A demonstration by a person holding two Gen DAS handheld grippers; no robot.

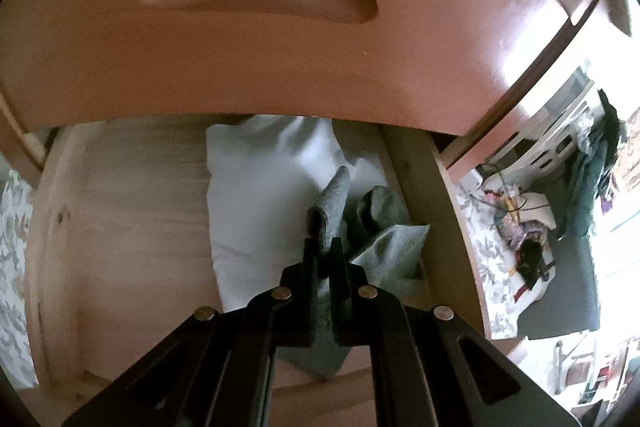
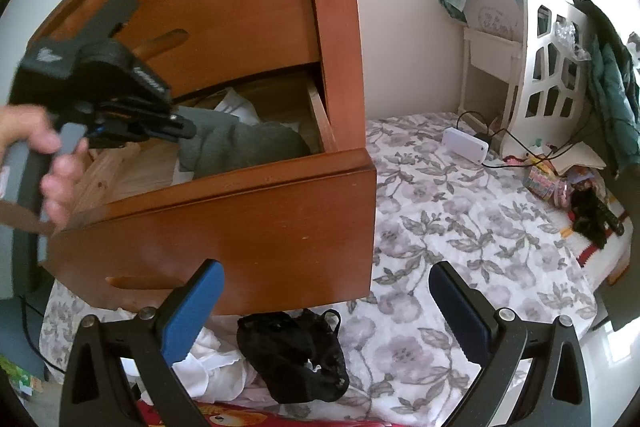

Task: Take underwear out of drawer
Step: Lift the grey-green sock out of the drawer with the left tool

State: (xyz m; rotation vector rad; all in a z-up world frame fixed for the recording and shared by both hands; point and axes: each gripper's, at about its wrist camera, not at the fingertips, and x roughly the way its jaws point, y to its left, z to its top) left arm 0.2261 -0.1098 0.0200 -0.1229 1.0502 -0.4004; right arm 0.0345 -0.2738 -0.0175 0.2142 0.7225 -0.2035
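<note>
Left wrist view: left gripper (image 1: 325,247) clamped on grey underwear (image 1: 334,203), garment trailing ahead into drawer (image 1: 404,163); right gripper (image 2: 326,301) spread, empty, farther off.

Drawer (image 2: 224,223) floor bare left (image 1: 132,211); closed drawer front (image 1: 280,67) overhangs, seemingly low.

Left hand-held gripper (image 1: 324,247) clamped on grey underwear (image 1: 332,199) over the open drawer (image 1: 120,195). White cloth (image 1: 264,187) lies beneath it. Floral bedspread (image 1: 486,251) at right.

wall (image 2: 400,7): white | bed (image 2: 460,211): floral cover | headboard (image 2: 548,75): white cut-outs
</note>
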